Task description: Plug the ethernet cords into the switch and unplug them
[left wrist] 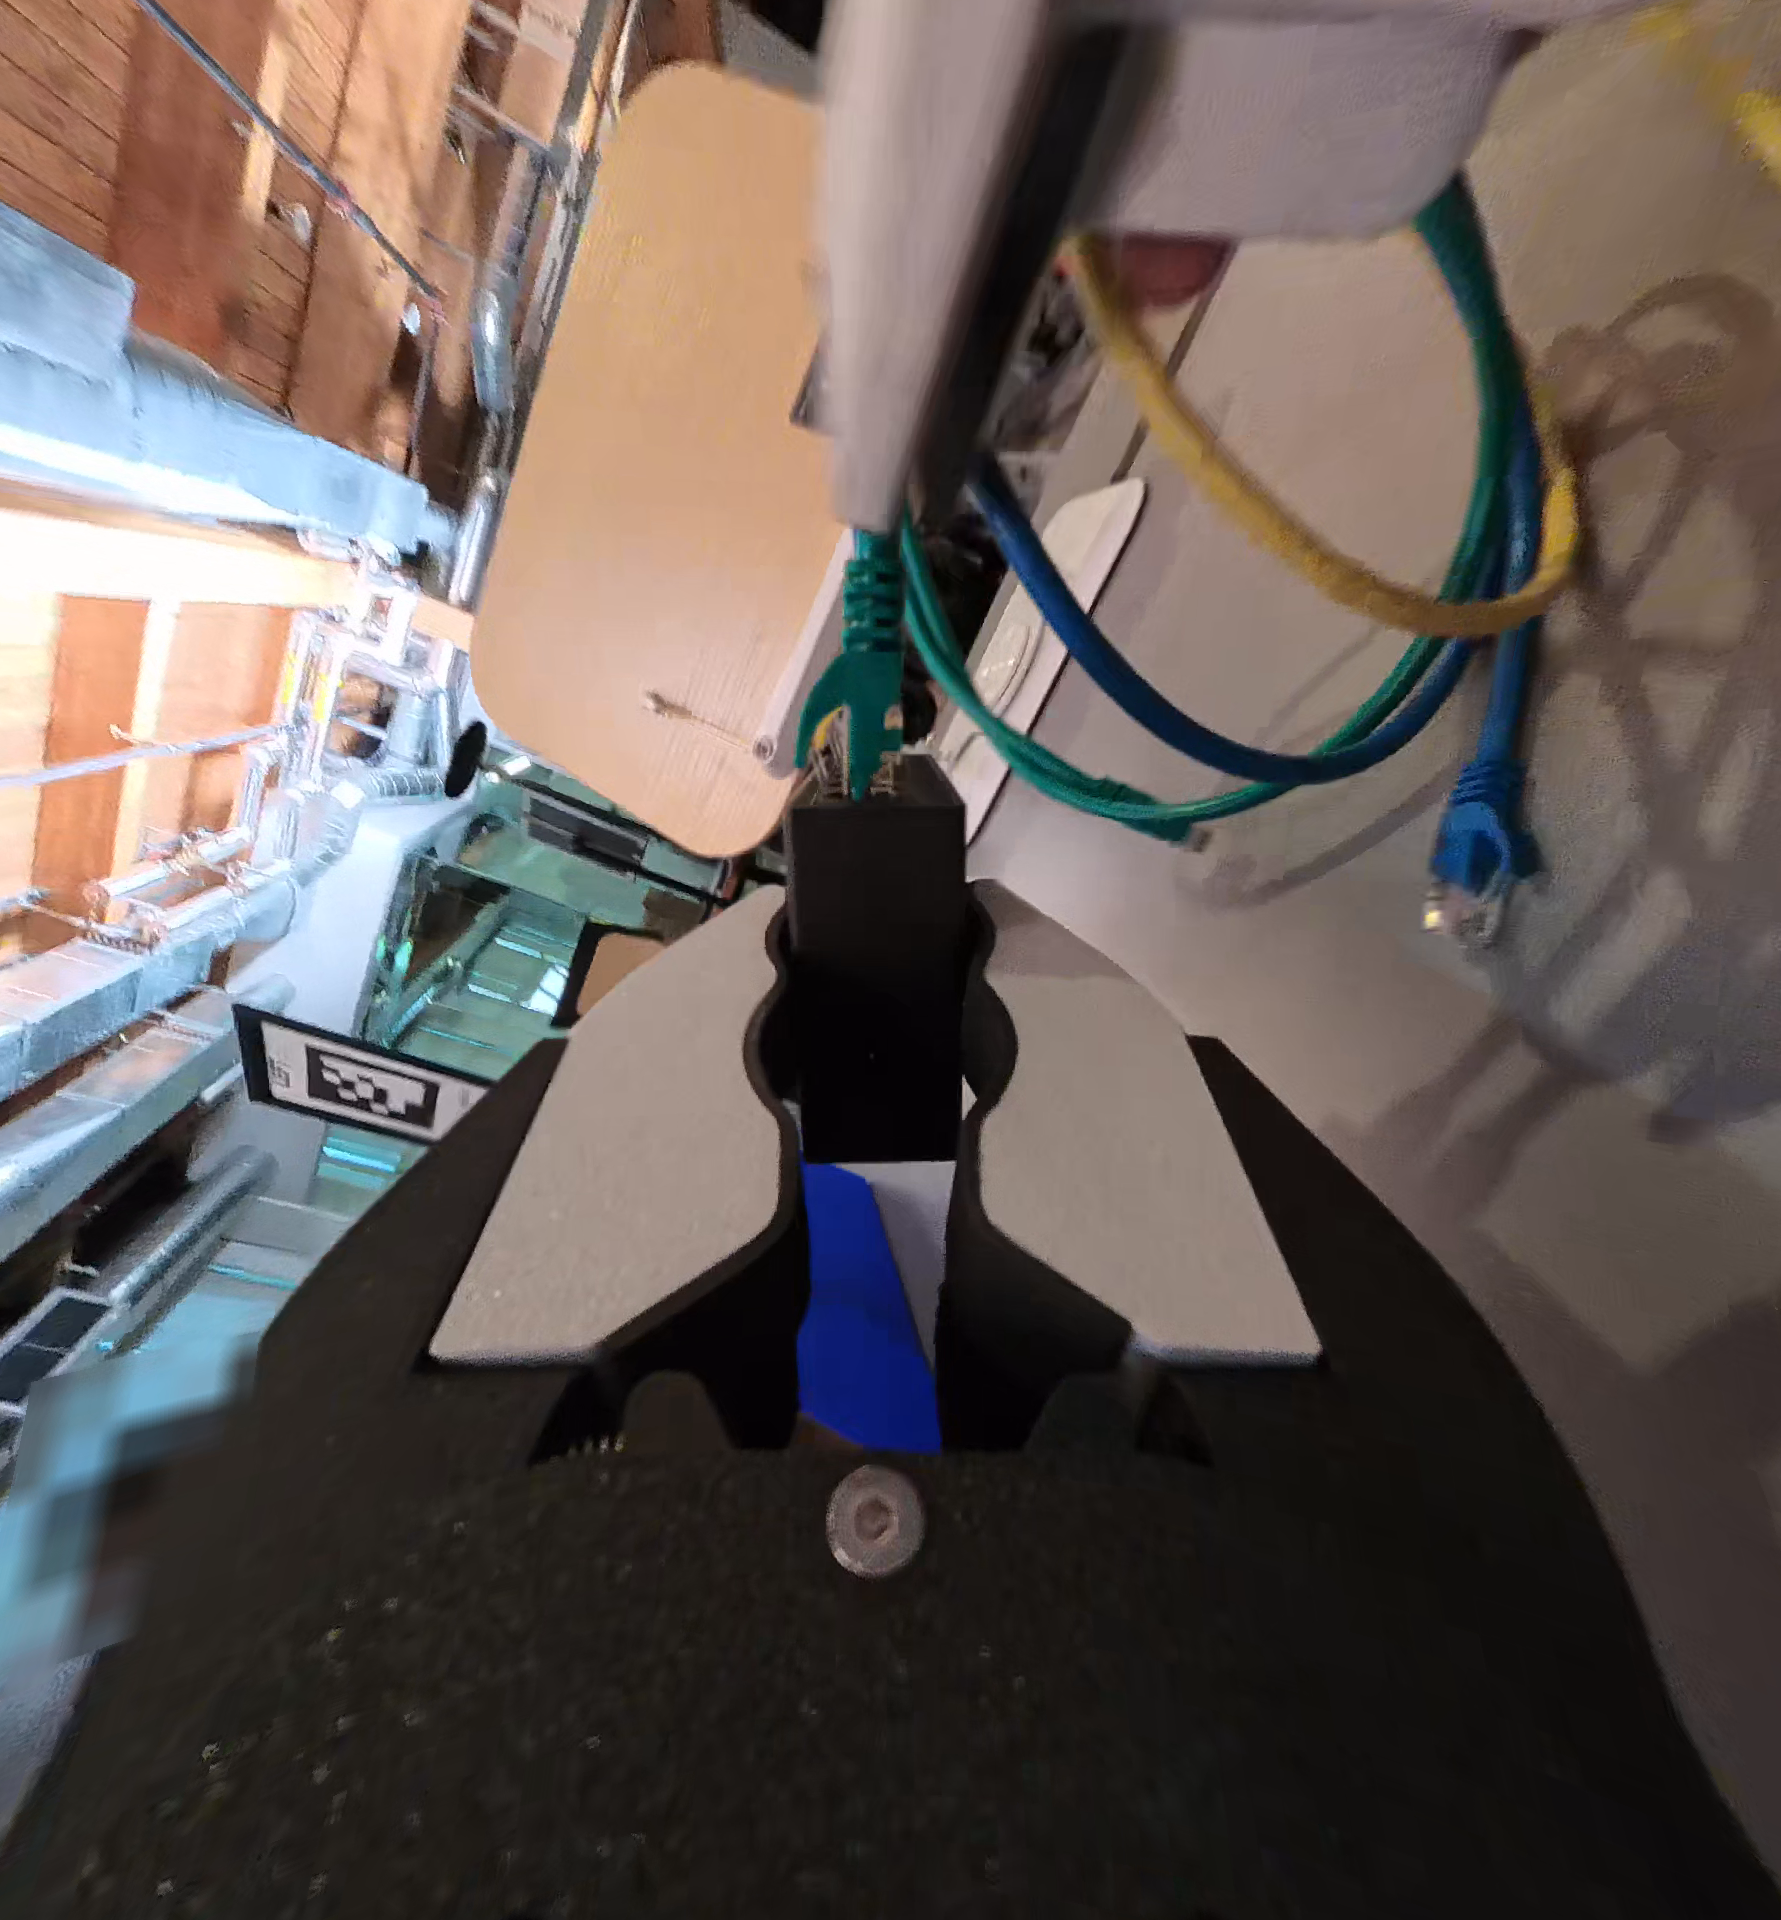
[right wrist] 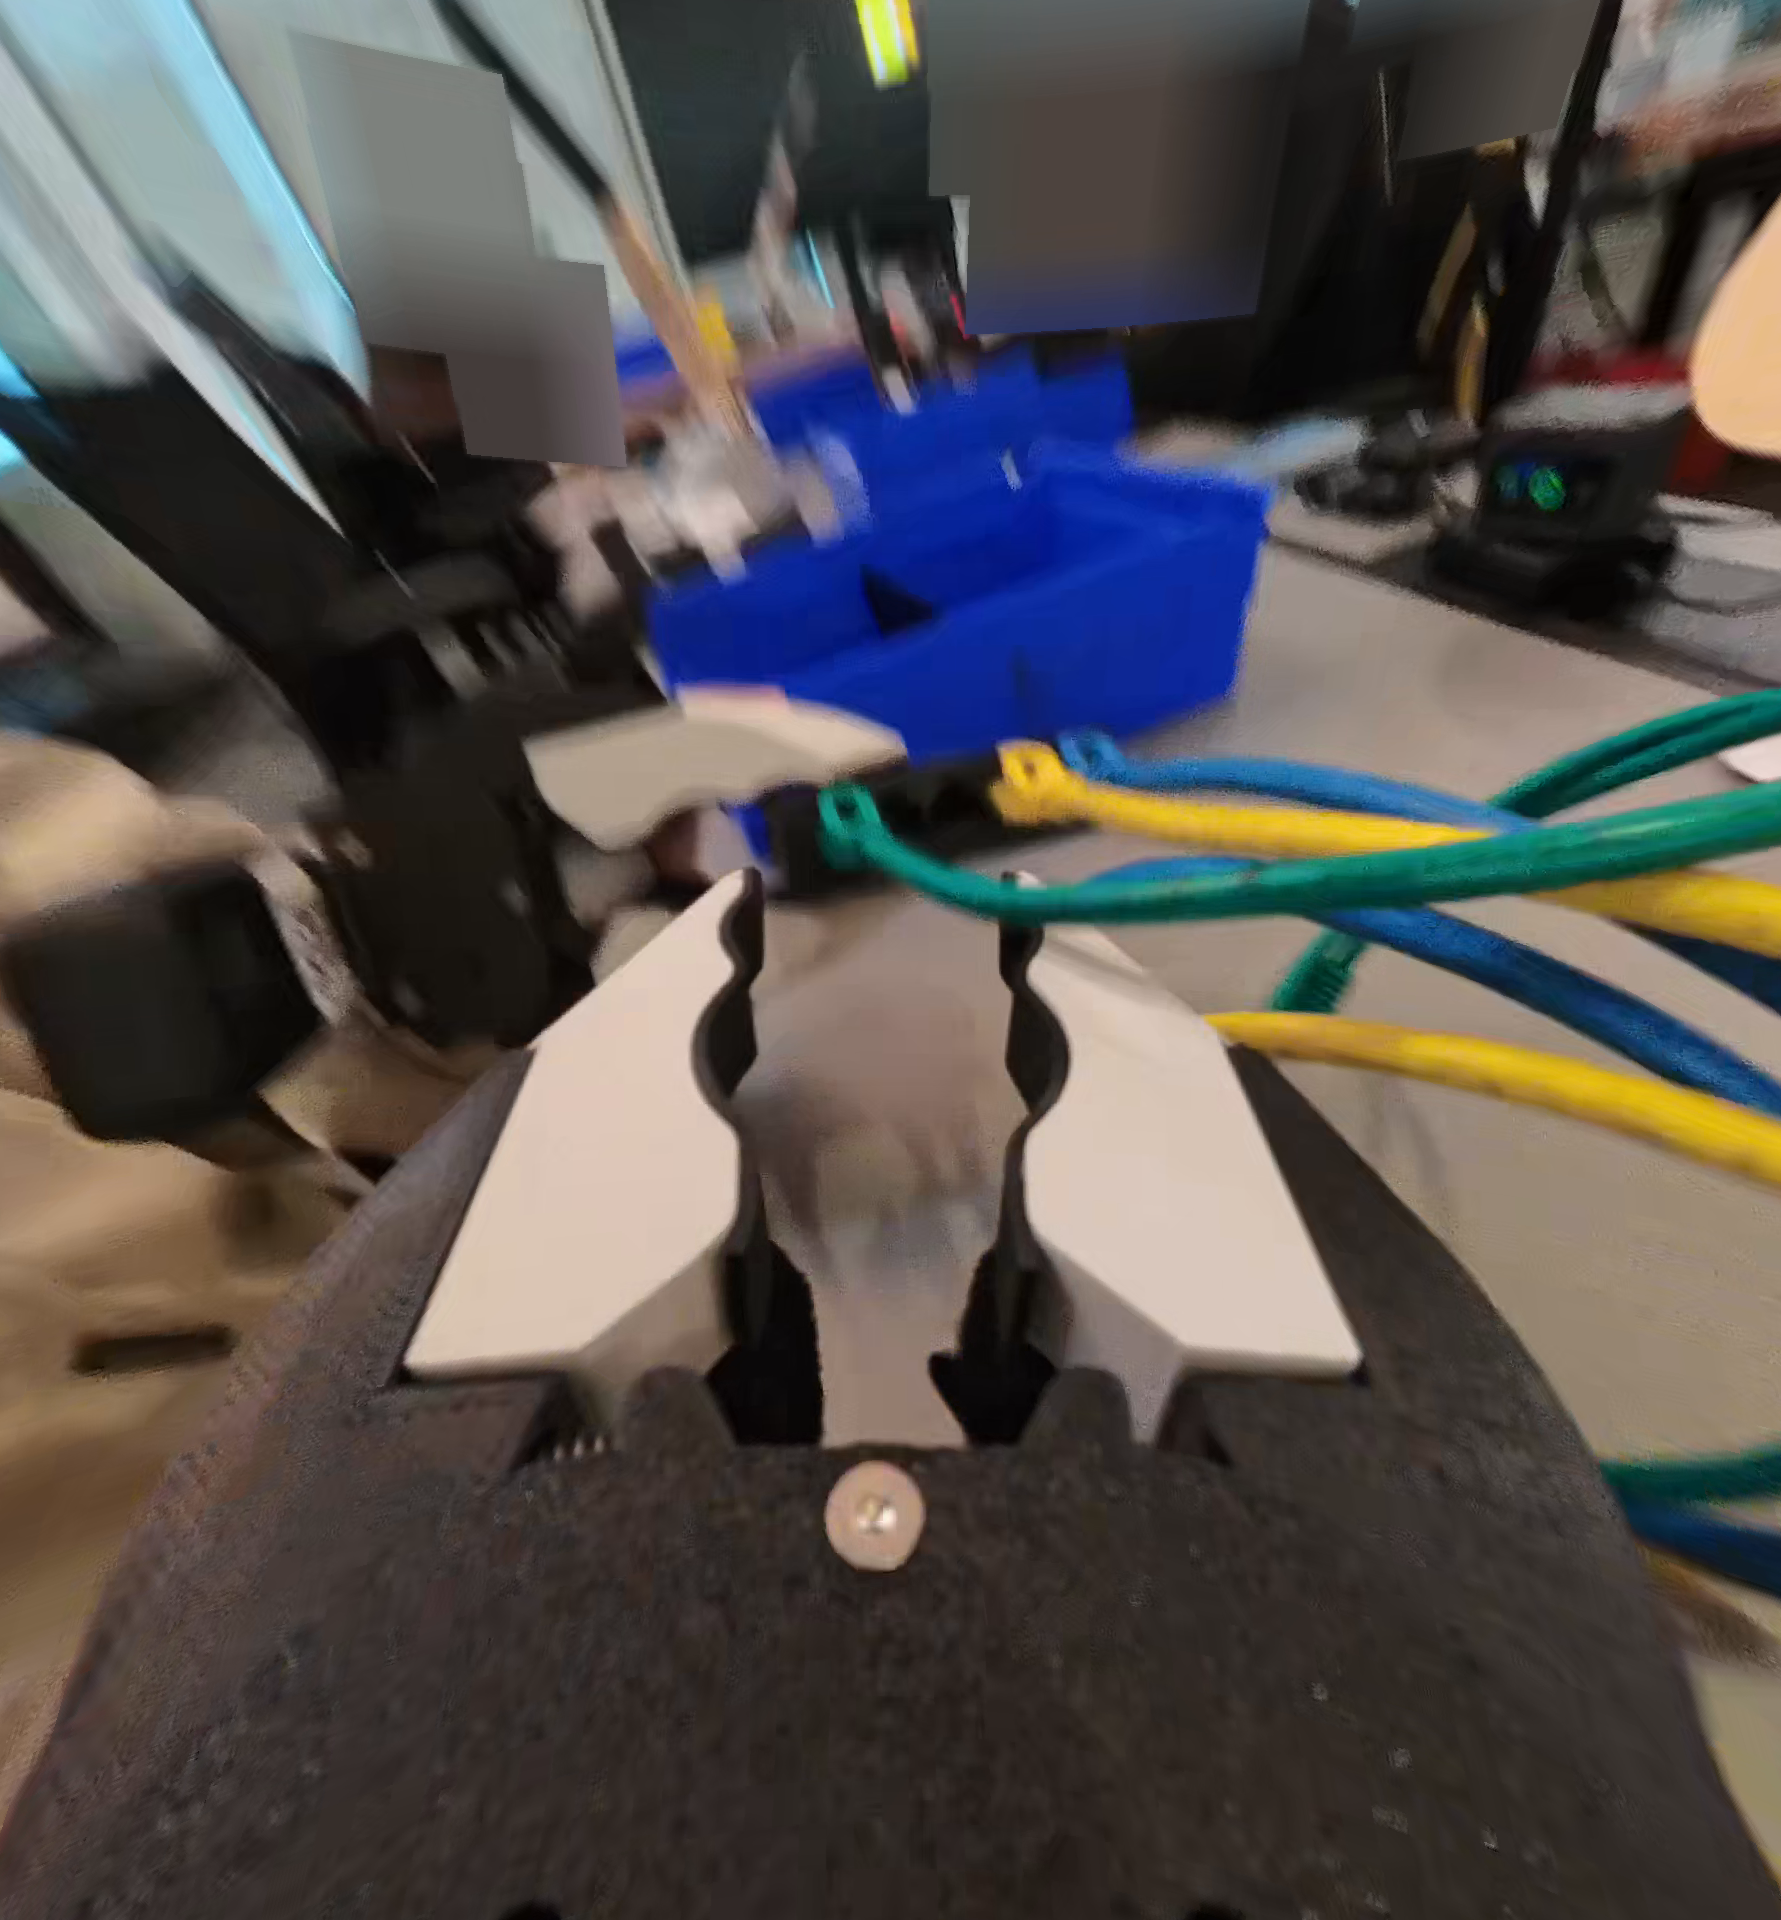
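In the left wrist view my left gripper (left wrist: 875,920) is shut on the black switch (left wrist: 875,997), held end-on. A green cord's plug (left wrist: 870,675) sits in the switch's far end. My right gripper's white finger (left wrist: 896,260) hangs blurred above it. A blue cord's free plug (left wrist: 1478,826) lies on the table. In the right wrist view my right gripper (right wrist: 881,914) is open and empty, just short of the switch (right wrist: 917,795). Green (right wrist: 844,821), yellow (right wrist: 1031,779) and blue (right wrist: 1088,753) plugs sit in its ports. The left gripper's fingers (right wrist: 699,764) clamp its left end.
A blue bin (right wrist: 969,613) stands behind the switch. Green, blue and yellow cords (right wrist: 1488,894) trail off right across the grey table (right wrist: 1385,1195). A light wooden board (left wrist: 657,416) and a white flat device (left wrist: 1062,582) lie beyond the switch. A person's sleeve (right wrist: 55,1195) shows at left.
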Action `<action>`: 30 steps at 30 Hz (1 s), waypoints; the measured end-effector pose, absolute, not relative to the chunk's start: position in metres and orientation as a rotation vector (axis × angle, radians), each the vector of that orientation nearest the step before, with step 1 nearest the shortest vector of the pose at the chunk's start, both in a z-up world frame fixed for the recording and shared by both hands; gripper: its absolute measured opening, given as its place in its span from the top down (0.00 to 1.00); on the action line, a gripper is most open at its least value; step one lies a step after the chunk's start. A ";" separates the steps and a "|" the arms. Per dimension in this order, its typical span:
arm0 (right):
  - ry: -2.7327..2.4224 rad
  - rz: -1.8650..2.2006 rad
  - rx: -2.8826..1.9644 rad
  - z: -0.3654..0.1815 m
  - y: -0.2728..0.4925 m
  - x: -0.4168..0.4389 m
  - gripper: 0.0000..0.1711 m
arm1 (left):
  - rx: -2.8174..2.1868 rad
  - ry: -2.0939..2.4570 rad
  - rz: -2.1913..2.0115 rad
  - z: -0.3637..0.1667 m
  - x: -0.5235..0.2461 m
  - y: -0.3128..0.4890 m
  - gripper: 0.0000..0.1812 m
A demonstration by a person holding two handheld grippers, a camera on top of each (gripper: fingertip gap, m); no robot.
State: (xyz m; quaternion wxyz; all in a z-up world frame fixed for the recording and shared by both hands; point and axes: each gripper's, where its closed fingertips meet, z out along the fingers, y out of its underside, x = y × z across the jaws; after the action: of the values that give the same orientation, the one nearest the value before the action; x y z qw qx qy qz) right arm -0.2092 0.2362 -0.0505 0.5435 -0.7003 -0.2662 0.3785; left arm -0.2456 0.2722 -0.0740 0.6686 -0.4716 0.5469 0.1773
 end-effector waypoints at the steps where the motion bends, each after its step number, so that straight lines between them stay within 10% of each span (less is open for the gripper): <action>1: -0.591 1.016 -1.591 -0.044 0.231 -0.212 0.72 | -1.028 1.238 0.406 -0.075 -0.242 0.267 0.85; 6: -0.687 0.914 -1.573 -0.056 0.223 -0.218 0.94 | -1.007 1.244 0.403 -0.081 -0.233 0.260 0.85; 30: -0.620 0.554 -1.631 -0.076 0.238 -0.213 0.94 | -1.149 1.306 0.218 -0.109 -0.208 0.286 0.84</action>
State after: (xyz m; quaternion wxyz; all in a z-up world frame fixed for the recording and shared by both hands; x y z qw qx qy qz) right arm -0.2135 0.2376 -0.0762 0.6096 -0.7062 -0.2684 0.2399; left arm -0.2077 0.2857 -0.1087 0.6399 -0.5036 0.5725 0.0954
